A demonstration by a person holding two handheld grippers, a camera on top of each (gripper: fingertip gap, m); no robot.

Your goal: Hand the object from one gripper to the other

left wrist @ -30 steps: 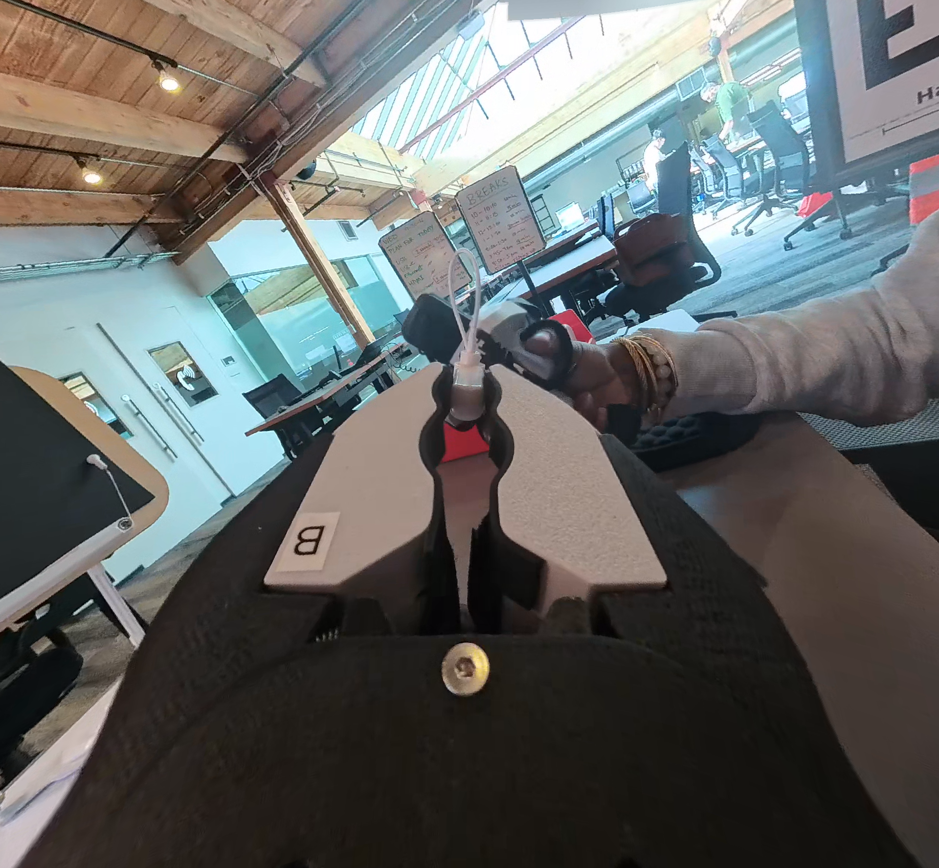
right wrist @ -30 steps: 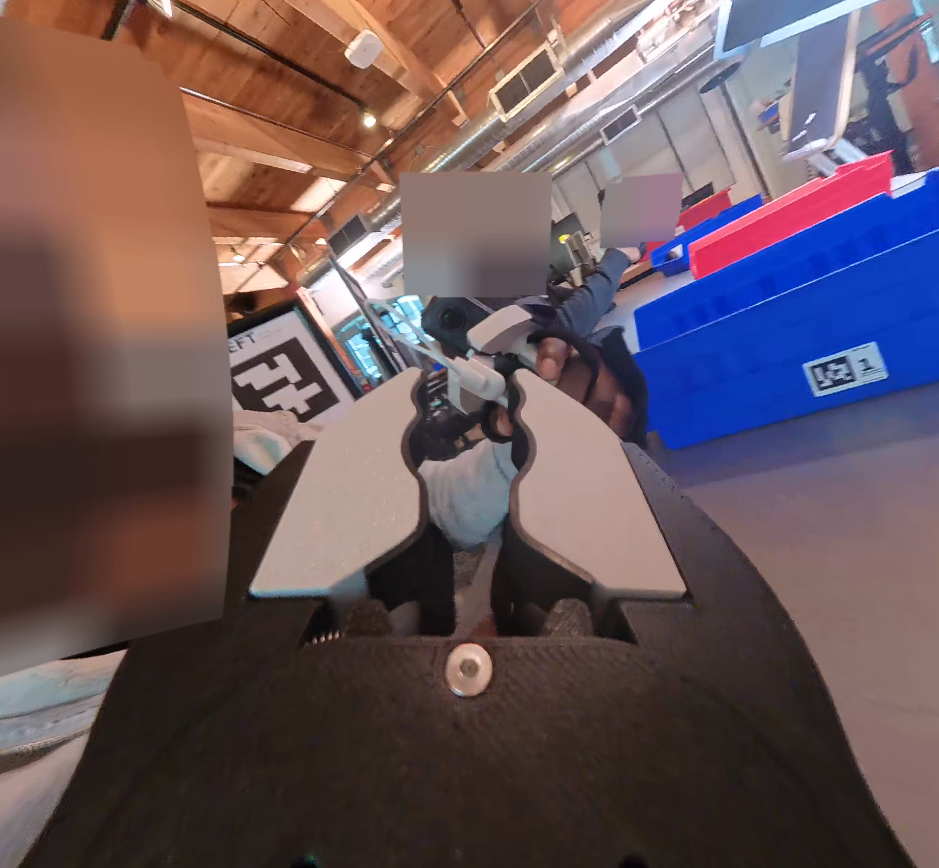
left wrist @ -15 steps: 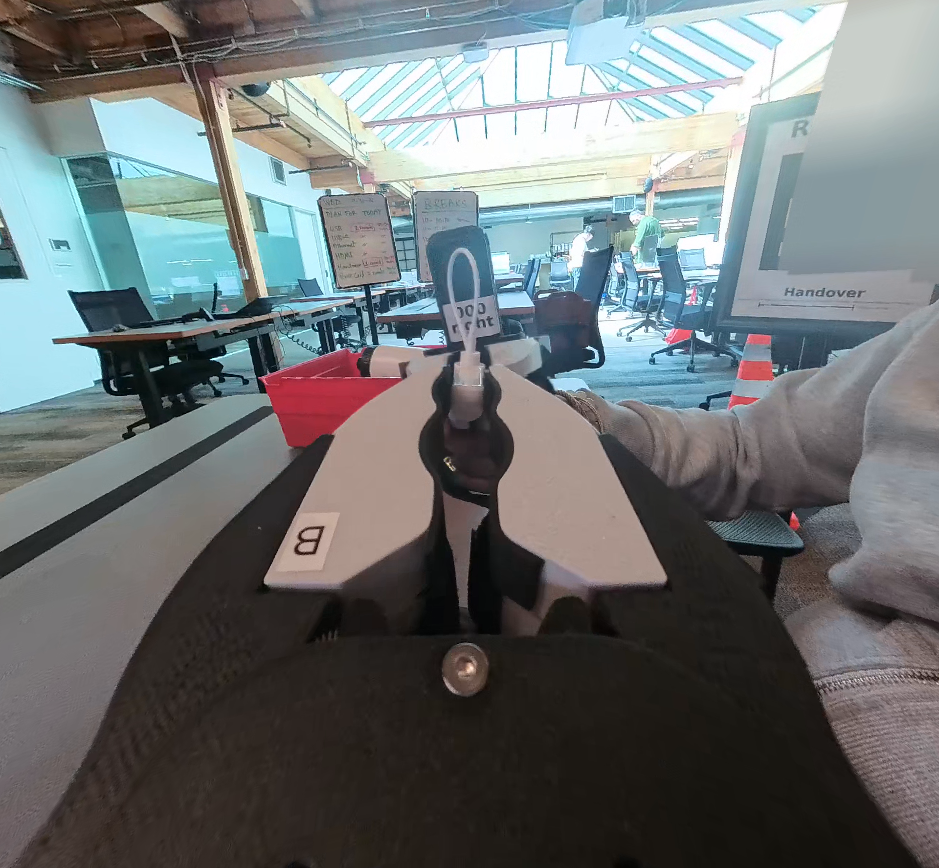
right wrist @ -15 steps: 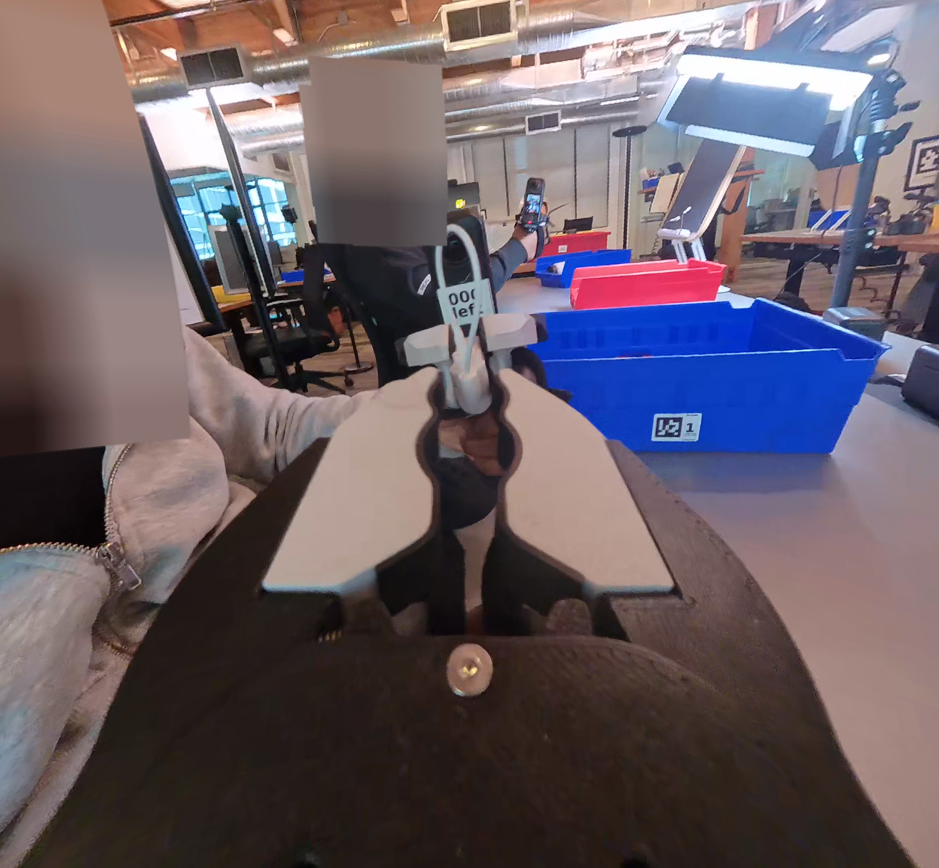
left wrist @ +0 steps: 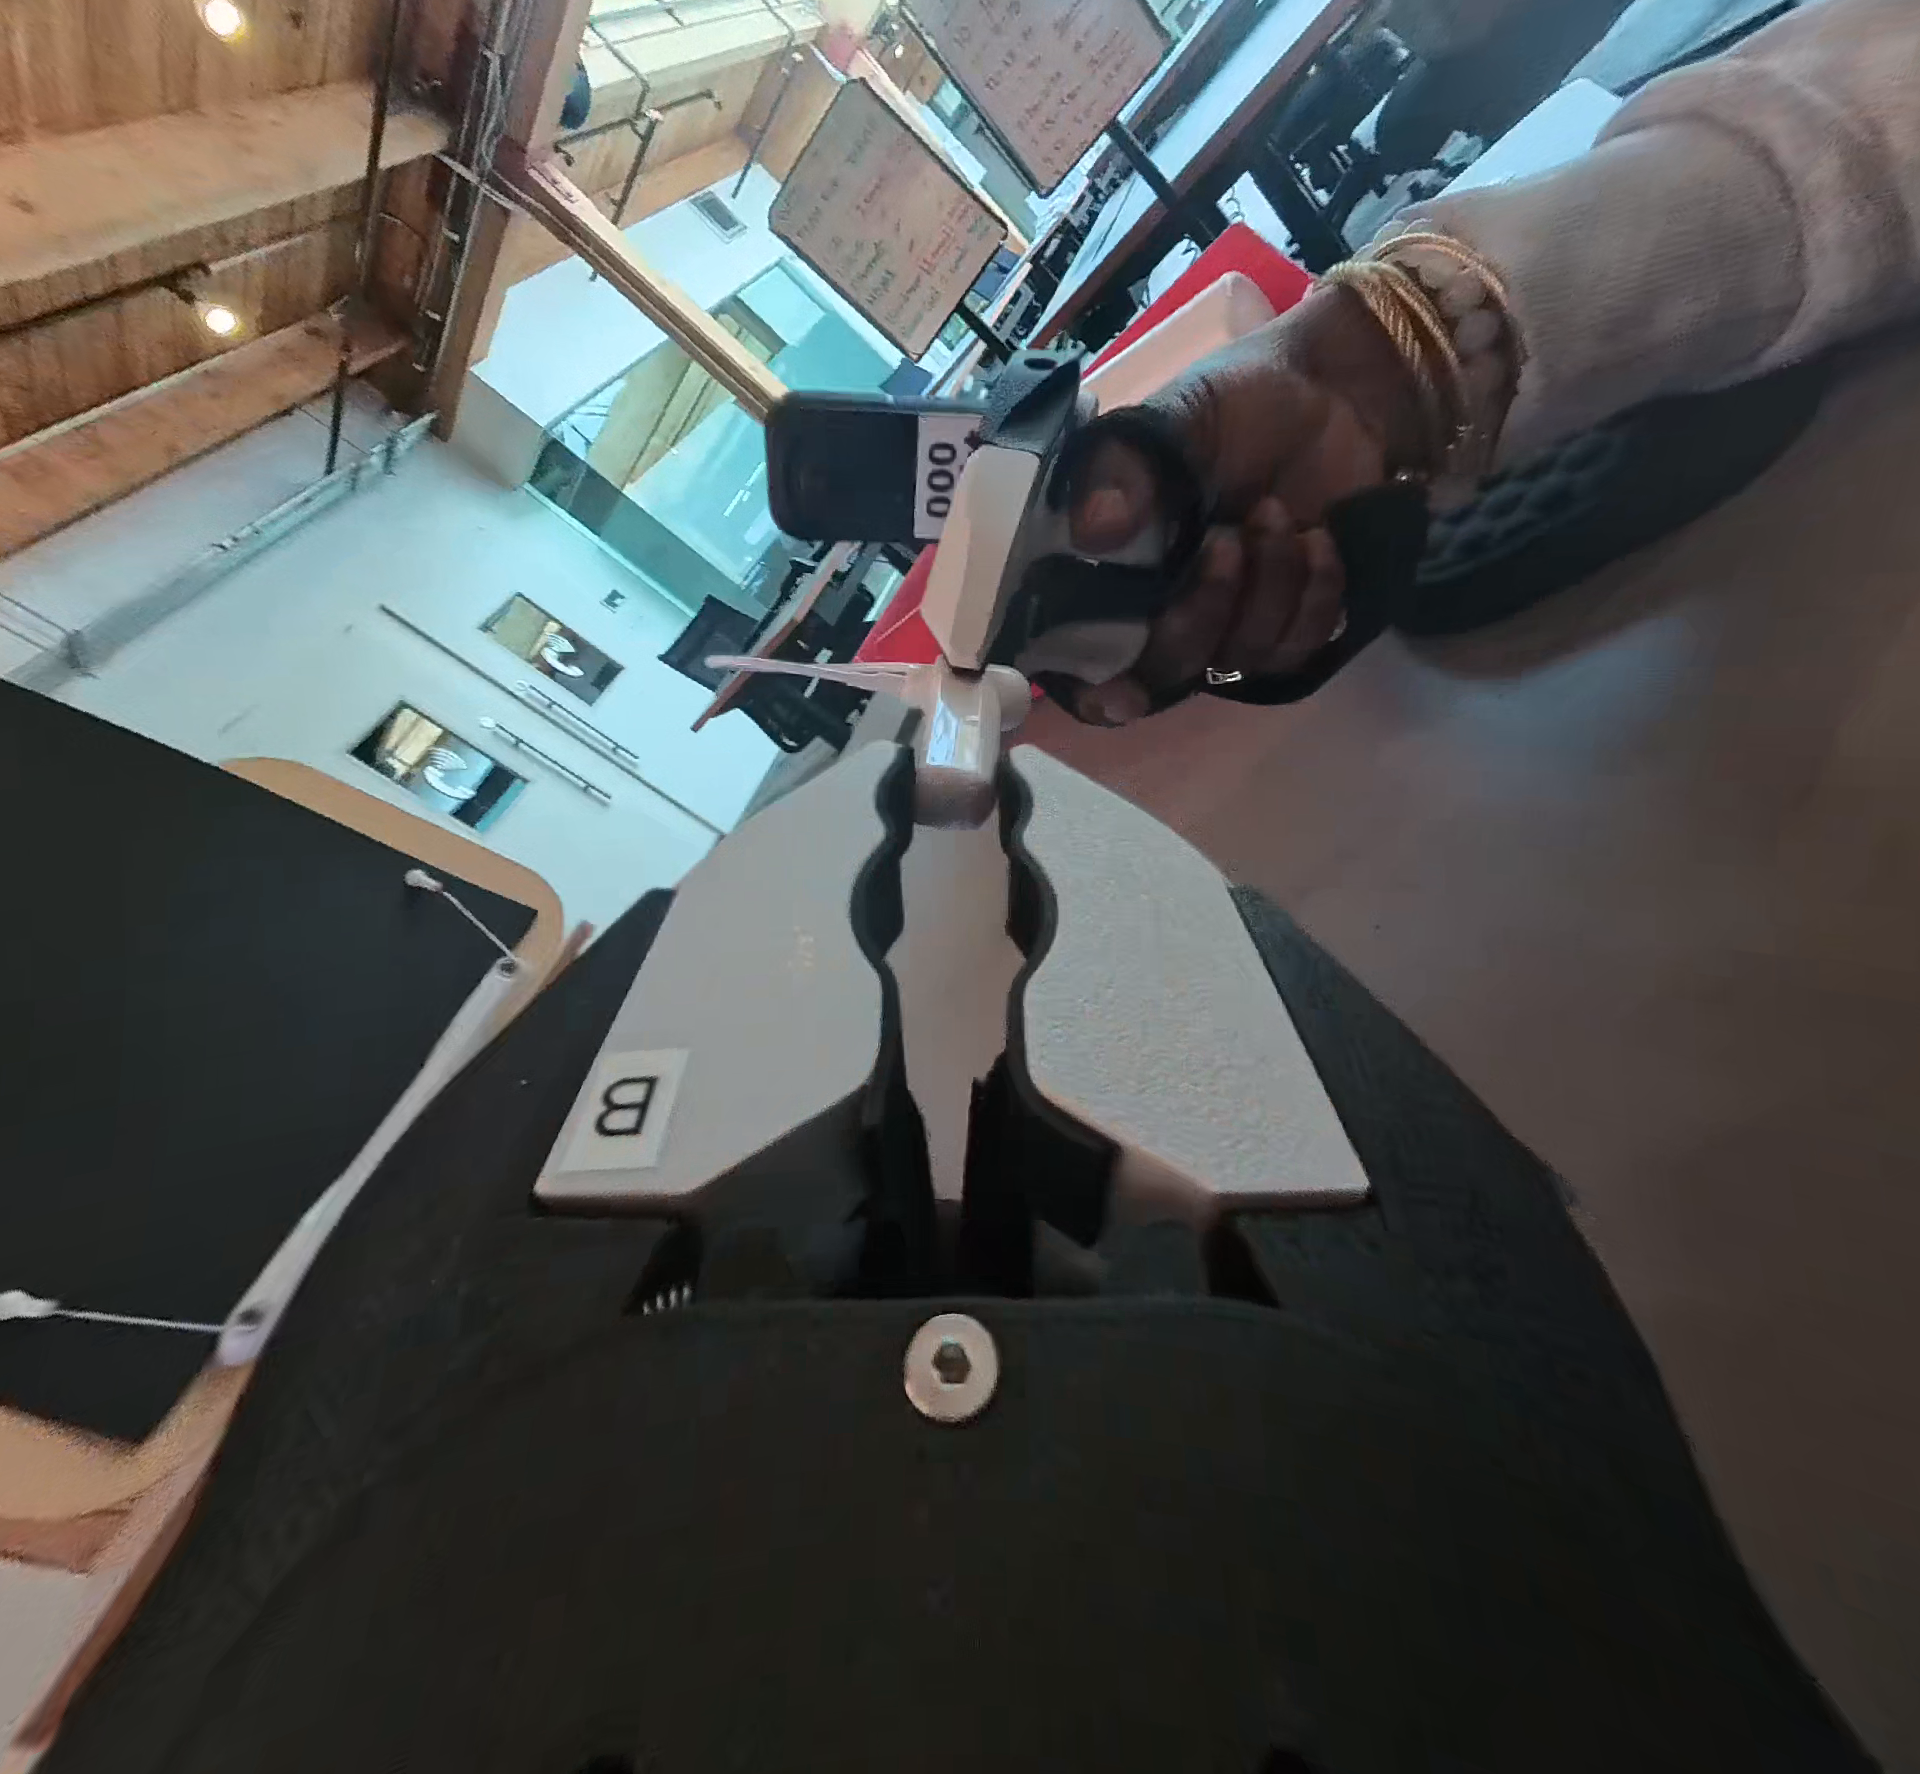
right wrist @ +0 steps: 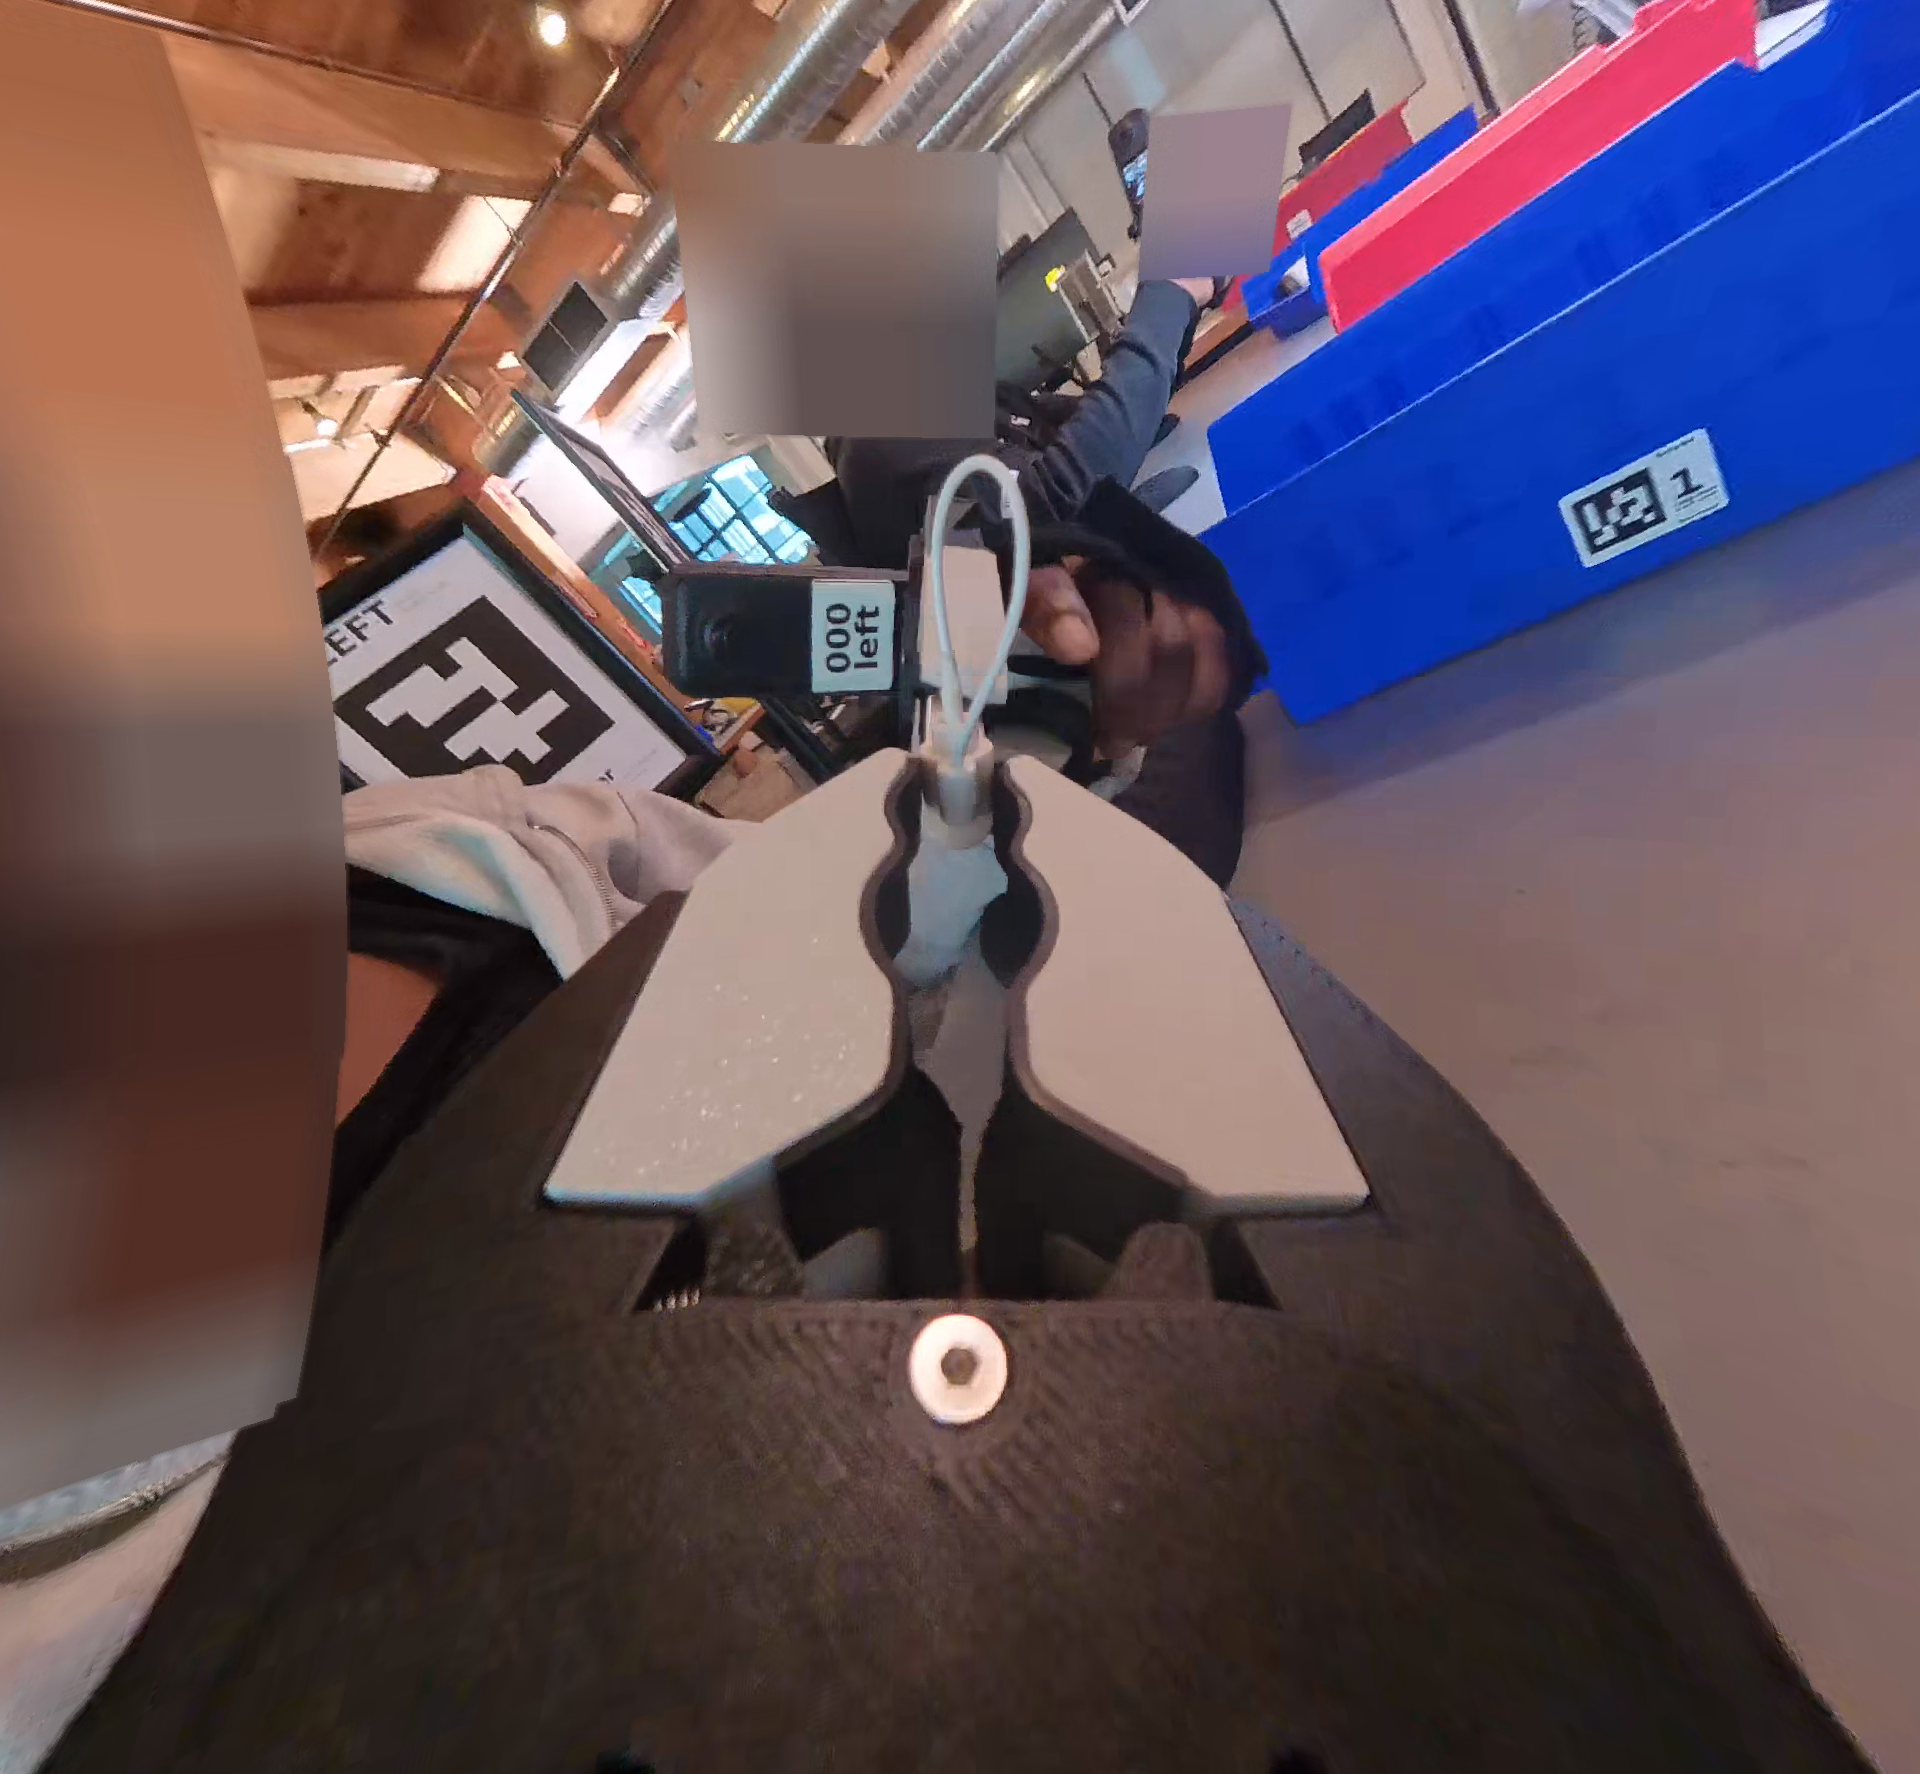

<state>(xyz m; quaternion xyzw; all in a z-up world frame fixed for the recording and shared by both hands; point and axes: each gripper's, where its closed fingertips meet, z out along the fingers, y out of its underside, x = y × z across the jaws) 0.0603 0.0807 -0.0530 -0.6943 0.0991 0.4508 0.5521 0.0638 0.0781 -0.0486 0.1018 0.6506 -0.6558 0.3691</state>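
A short white looped cable with a plug [left wrist: 951, 768] is held between both grippers above the grey table [left wrist: 1558, 893]. My left gripper [left wrist: 951, 794] is shut on the plug. The right gripper's fingers [left wrist: 982, 550] show edge-on just beyond, their tips touching the plug's far end, with a person's hand [left wrist: 1247, 498] on the handle. In the right wrist view my right gripper [right wrist: 956, 789] is shut on the plug [right wrist: 956, 768], and the cable loop [right wrist: 977, 571] rises above the tips. The left gripper's black camera [right wrist: 769, 633] lies sideways right behind the loop.
A blue bin [right wrist: 1558, 353] and a red bin [right wrist: 1538, 114] stand on the table [right wrist: 1610, 893] to the right. A framed marker sign [right wrist: 468, 685] stands at the left. A black wood-edged board [left wrist: 208, 997] is at the left, whiteboards [left wrist: 1039, 31] far behind. The tips of both grippers are at nearly the same place.
Both views have rolled from level to strongly tilted. The two grippers turned together with the white cable still between them, and each now sees the other lying on its side.
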